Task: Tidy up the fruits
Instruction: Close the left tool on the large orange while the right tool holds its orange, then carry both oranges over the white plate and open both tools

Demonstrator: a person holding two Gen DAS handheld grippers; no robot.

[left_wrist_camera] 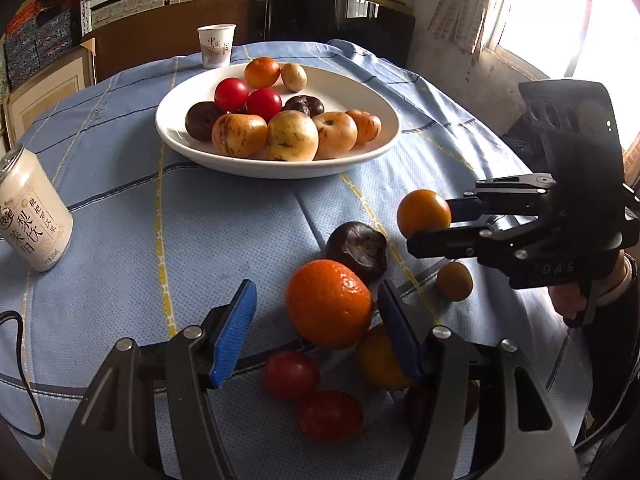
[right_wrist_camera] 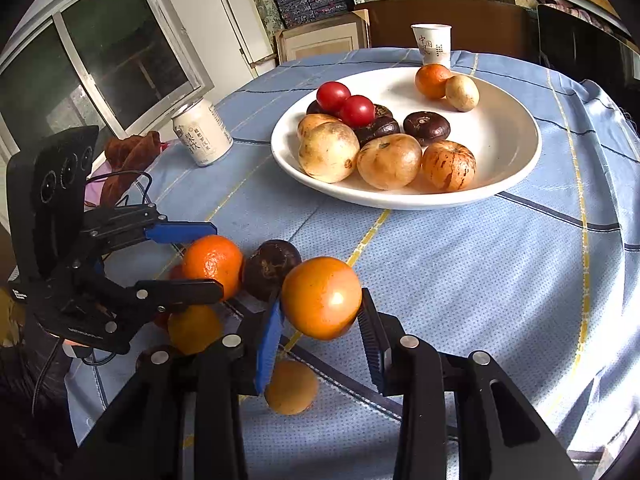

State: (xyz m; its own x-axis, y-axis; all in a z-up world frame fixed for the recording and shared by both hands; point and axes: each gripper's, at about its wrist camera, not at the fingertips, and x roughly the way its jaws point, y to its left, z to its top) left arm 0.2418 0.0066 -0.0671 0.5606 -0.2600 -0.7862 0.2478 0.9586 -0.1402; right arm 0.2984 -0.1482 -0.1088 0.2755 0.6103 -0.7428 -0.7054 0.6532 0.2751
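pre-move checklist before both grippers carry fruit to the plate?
1. Right gripper shut on the smooth orange fruit, lifted off the cloth: ok.
2. Left gripper around the mandarin: right finger touches, left pad stands apart: not ok.
3. White plate has bare room at its right side: ok.
4. Dark fruit beside the mandarin, may get nudged: cannot tell.
5. Can and paper cup off the path: ok.
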